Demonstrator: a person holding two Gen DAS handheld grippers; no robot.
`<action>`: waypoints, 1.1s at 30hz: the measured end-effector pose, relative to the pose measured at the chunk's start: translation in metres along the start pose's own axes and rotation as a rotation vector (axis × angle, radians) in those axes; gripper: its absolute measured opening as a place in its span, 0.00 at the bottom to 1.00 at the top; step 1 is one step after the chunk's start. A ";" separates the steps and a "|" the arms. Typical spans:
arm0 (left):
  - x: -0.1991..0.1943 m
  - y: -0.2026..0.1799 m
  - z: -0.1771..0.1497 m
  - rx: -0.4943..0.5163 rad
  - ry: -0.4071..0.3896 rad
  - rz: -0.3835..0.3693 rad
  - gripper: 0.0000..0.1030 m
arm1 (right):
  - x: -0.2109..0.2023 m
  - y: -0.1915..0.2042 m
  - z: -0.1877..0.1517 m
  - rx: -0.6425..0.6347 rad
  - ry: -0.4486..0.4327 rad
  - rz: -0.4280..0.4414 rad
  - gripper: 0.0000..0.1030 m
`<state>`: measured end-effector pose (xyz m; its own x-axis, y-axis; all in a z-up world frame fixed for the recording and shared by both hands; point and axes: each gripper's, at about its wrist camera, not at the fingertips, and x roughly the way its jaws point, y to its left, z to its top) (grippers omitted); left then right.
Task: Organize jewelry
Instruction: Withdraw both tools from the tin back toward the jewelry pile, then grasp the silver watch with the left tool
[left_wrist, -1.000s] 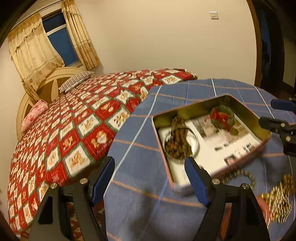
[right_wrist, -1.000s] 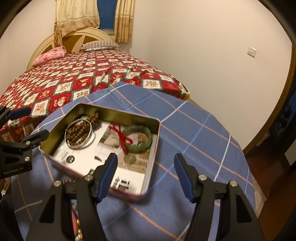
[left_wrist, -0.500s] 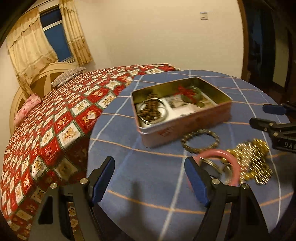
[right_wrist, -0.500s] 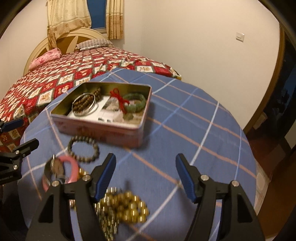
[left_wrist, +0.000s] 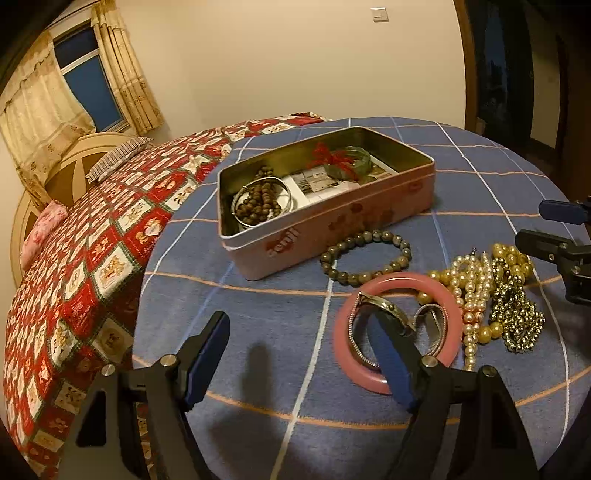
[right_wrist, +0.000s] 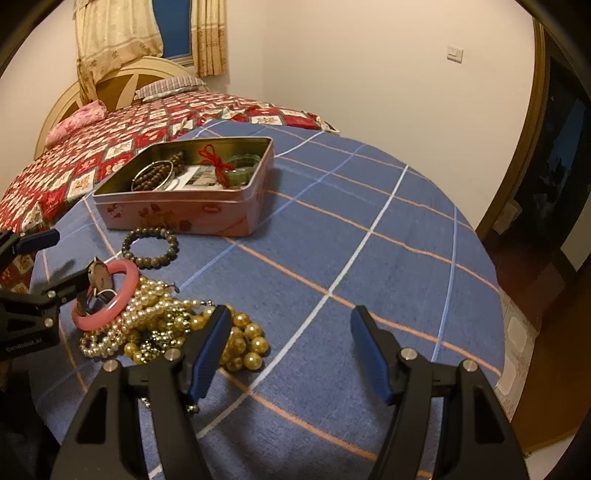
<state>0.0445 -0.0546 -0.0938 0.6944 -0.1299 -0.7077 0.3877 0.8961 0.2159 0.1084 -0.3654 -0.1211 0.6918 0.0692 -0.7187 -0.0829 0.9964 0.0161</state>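
Observation:
An open pink tin (left_wrist: 332, 218) (right_wrist: 177, 214) on the blue checked tablecloth holds a brown bead bracelet (left_wrist: 258, 201), a silver bangle and a green bangle with red cord (left_wrist: 343, 162). In front of it lie a grey bead bracelet (left_wrist: 365, 256) (right_wrist: 149, 247), a pink bangle (left_wrist: 397, 332) (right_wrist: 107, 295) with a wristwatch (left_wrist: 384, 308) inside it, and a heap of pearl and gold bead necklaces (left_wrist: 495, 295) (right_wrist: 166, 325). My left gripper (left_wrist: 299, 358) is open, its right finger over the pink bangle. My right gripper (right_wrist: 291, 350) is open, its left finger beside the gold beads.
The round table (right_wrist: 369, 258) stands next to a bed with a red patterned quilt (left_wrist: 92, 240). A dark doorway (right_wrist: 554, 166) is at the right. A window with curtains (left_wrist: 85, 88) is behind the bed.
Both grippers have pulled back from above the tin and come down nearer the table edge. The loose jewelry in front of the tin has come into view. Both stay open.

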 end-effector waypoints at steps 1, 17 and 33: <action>0.003 -0.001 0.001 0.000 0.011 -0.009 0.59 | 0.000 0.000 0.000 0.001 -0.001 0.003 0.67; -0.040 0.008 0.014 -0.050 -0.104 -0.100 0.01 | -0.002 -0.002 -0.002 0.018 -0.013 0.014 0.68; -0.034 0.052 0.004 -0.164 -0.084 -0.023 0.01 | 0.004 0.003 -0.003 0.001 0.029 0.033 0.58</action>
<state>0.0433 -0.0049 -0.0557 0.7374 -0.1802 -0.6510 0.3052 0.9487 0.0831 0.1085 -0.3626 -0.1261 0.6679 0.1005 -0.7374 -0.1047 0.9937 0.0406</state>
